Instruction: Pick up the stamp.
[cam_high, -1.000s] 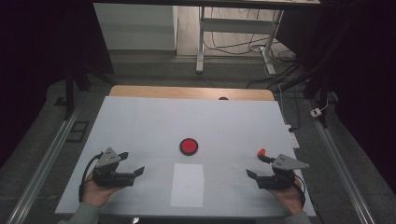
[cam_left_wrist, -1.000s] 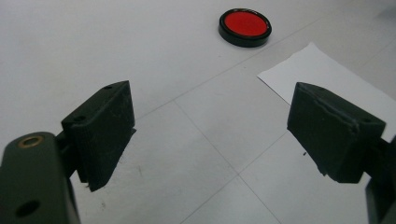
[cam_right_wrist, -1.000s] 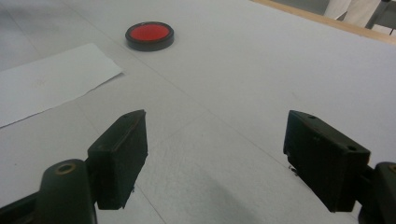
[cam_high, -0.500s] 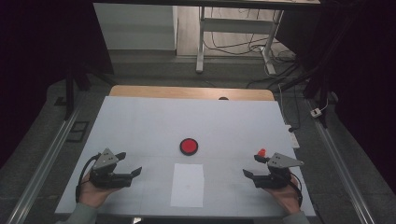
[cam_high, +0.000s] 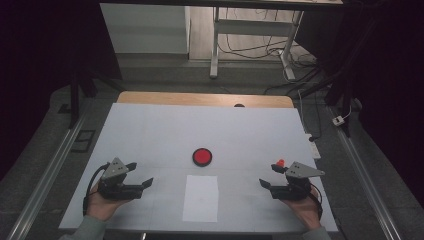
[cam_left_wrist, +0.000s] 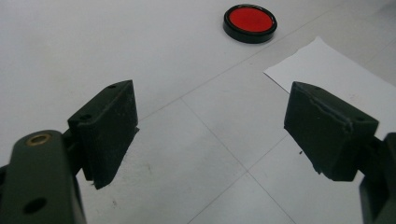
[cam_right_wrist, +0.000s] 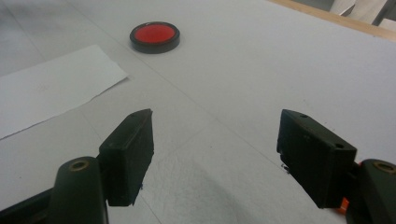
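Note:
A round red disc with a black rim (cam_high: 202, 156) lies near the middle of the white table (cam_high: 200, 125). Just in front of it lies a white paper sheet (cam_high: 201, 198). My left gripper (cam_high: 140, 174) rests low at the near left, open and empty, pointing toward the sheet. My right gripper (cam_high: 269, 175) mirrors it at the near right, also open and empty. The left gripper view has the disc (cam_left_wrist: 249, 22) far ahead and the sheet's corner (cam_left_wrist: 336, 77) to the right of the gripper (cam_left_wrist: 210, 126). In the right gripper view the disc (cam_right_wrist: 154, 36) and sheet (cam_right_wrist: 51, 86) lie ahead-left of the gripper (cam_right_wrist: 215, 154).
A wooden strip (cam_high: 205, 98) runs along the table's far edge, with a small dark spot (cam_high: 239, 105) on it. Beyond stand a metal frame's legs (cam_high: 216, 40) and floor cables (cam_high: 295, 82). Floor rails (cam_high: 50, 170) flank the table.
Both hands have drifted slightly toward the near edge, the left one a little leftward. Both grippers stay open and the disc and sheet have not moved.

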